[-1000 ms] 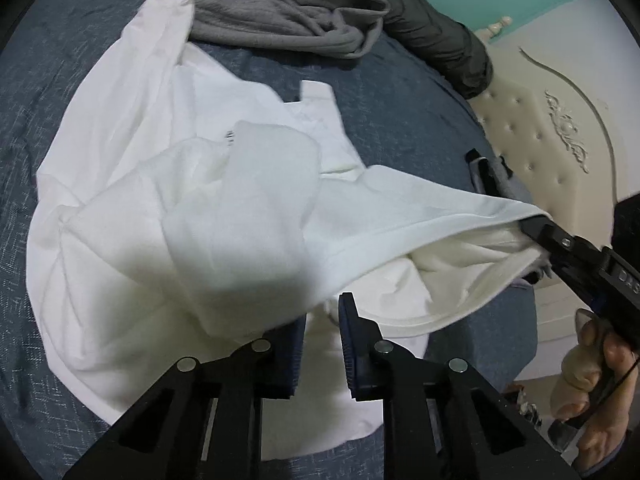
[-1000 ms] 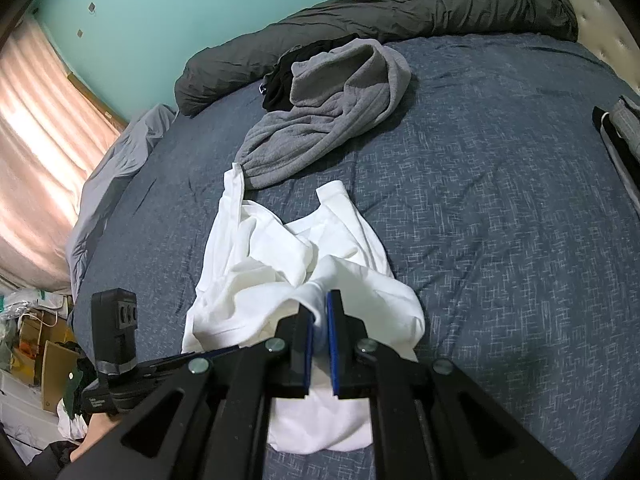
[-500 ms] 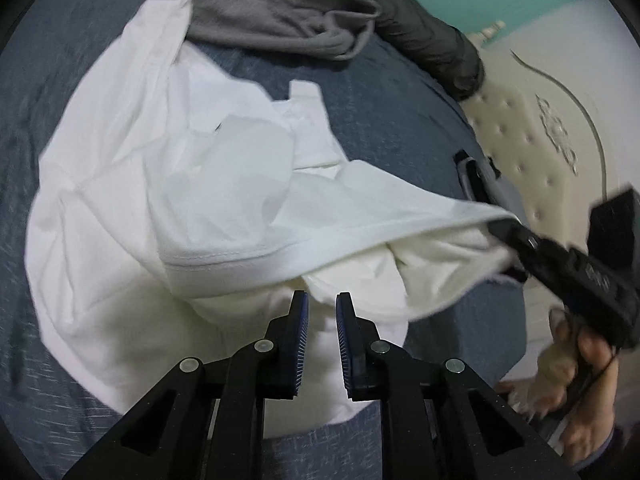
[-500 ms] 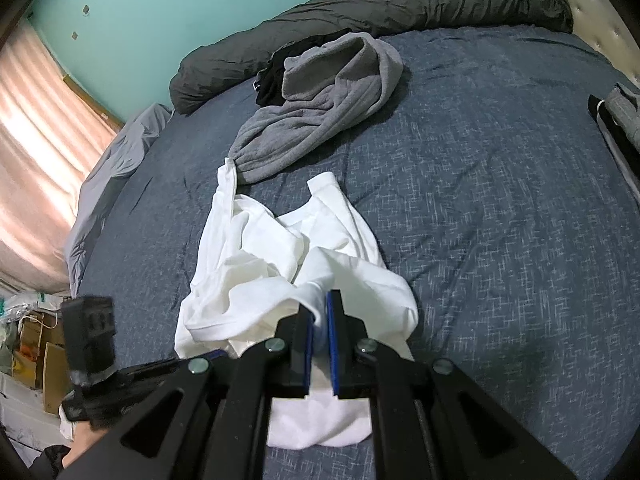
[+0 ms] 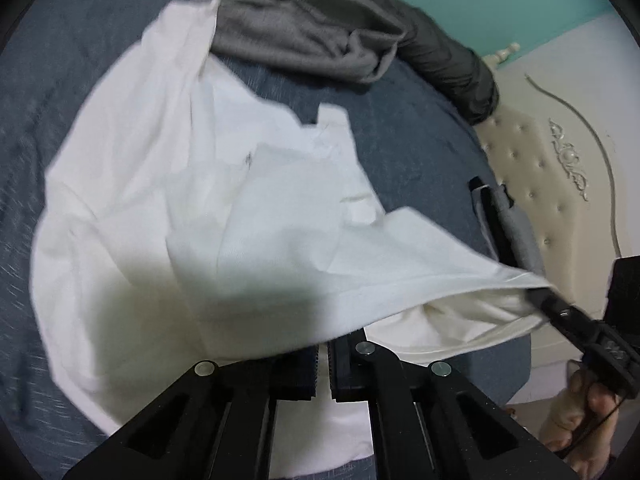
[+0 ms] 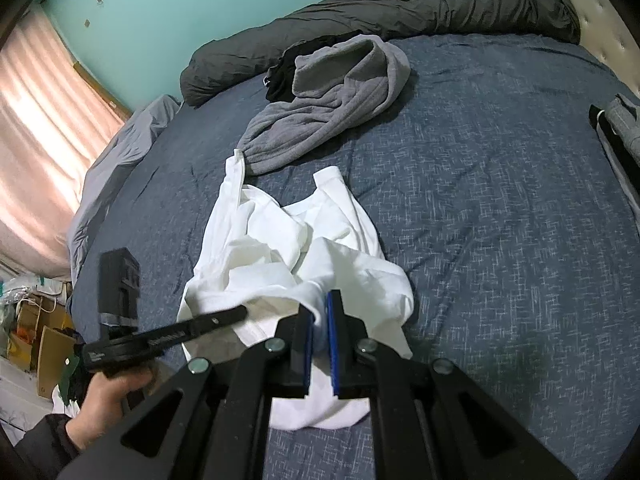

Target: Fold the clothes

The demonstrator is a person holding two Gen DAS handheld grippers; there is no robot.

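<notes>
A crumpled white shirt (image 5: 200, 200) (image 6: 272, 248) lies on the blue bed cover (image 6: 500, 200). My left gripper (image 5: 323, 350) sits at the shirt's near edge. Its jaws are closing to a thin slit, with white cloth between the pads and a hem draped over the tips. In the right wrist view the left gripper (image 6: 240, 314) reaches into the shirt from the left, held by a hand (image 6: 116, 388). My right gripper (image 6: 320, 308) is shut on a bunched fold of the shirt. From the left wrist view, the right gripper (image 5: 538, 294) holds a stretched hem corner lifted off the bed.
A grey sweater (image 6: 332, 112) (image 5: 304, 40) lies heaped beyond the shirt, touching its far sleeve. A dark rolled duvet (image 6: 400, 12) runs along the far side. Folded dark and grey clothes (image 6: 616, 128) sit by the cream headboard (image 5: 560, 160). Cardboard boxes (image 6: 44, 352) stand on the floor at left.
The left jaws have narrowed from a clear gap to a slit on white cloth. The shirt's hem now drapes over their tips. The right gripper keeps its hold.
</notes>
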